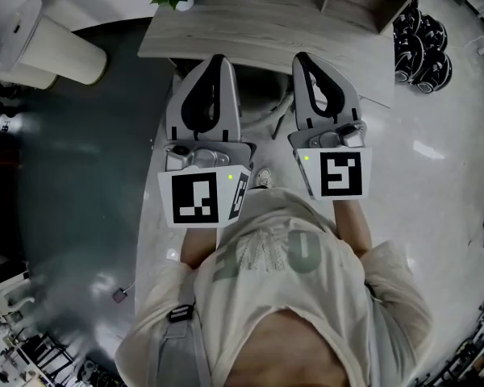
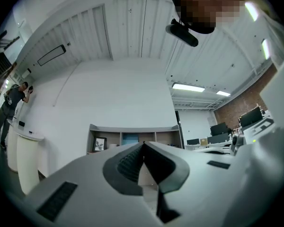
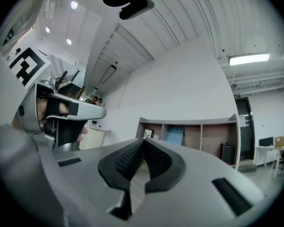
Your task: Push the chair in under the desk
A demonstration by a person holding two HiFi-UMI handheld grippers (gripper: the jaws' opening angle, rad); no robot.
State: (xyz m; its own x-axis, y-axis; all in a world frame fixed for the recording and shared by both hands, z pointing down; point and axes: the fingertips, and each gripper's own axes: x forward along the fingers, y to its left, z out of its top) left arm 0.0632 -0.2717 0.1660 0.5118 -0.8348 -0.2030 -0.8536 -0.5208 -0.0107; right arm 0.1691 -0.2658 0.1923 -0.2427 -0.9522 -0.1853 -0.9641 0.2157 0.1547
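L claw (image 1: 219,59), R claw (image 1: 302,57) near desk (image 1: 266,27).

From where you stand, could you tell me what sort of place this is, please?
Probably an office: a wooden desk, an open shelf unit and computer monitors farther back.

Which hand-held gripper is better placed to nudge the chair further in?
Right, marginally. The left hand-held gripper and right hand-held gripper are shut, empty, level at the desk edge; the chair shows nearer the right.
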